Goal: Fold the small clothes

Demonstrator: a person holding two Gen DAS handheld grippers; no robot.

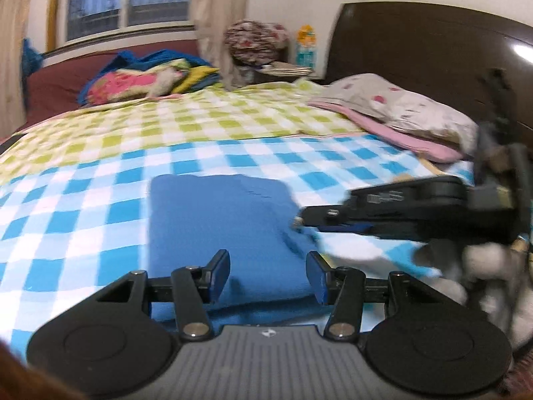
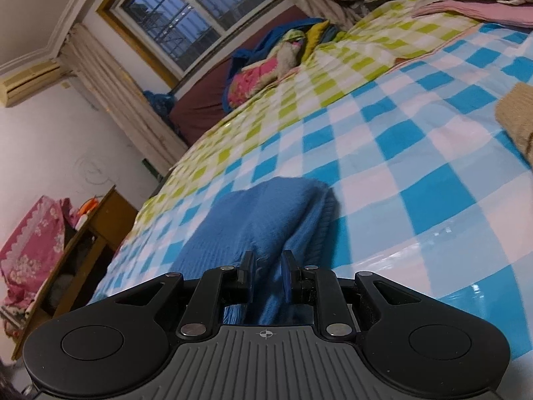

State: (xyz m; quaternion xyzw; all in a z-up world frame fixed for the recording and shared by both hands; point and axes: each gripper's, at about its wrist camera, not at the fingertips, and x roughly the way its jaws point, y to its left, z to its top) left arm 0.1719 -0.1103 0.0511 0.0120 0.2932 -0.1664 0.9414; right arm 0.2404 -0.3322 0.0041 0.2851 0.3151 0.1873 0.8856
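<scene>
A small blue knit garment (image 1: 216, 213) lies flat on the blue-and-white checked bed cover. My left gripper (image 1: 268, 271) is open just above its near edge, with nothing between the fingers. My right gripper (image 1: 299, 221) shows in the left wrist view at the garment's right edge. In the right wrist view my right gripper (image 2: 268, 275) is shut on a fold of the blue garment (image 2: 266, 213), which bunches up ahead of the fingers.
The checked bed cover (image 1: 83, 200) spreads all around. A pillow (image 1: 399, 106) and pink cloth lie by the dark headboard (image 1: 433, 50). A pile of bright clothes (image 1: 150, 80) lies at the far side. A tan cloth (image 2: 519, 116) lies at the right edge.
</scene>
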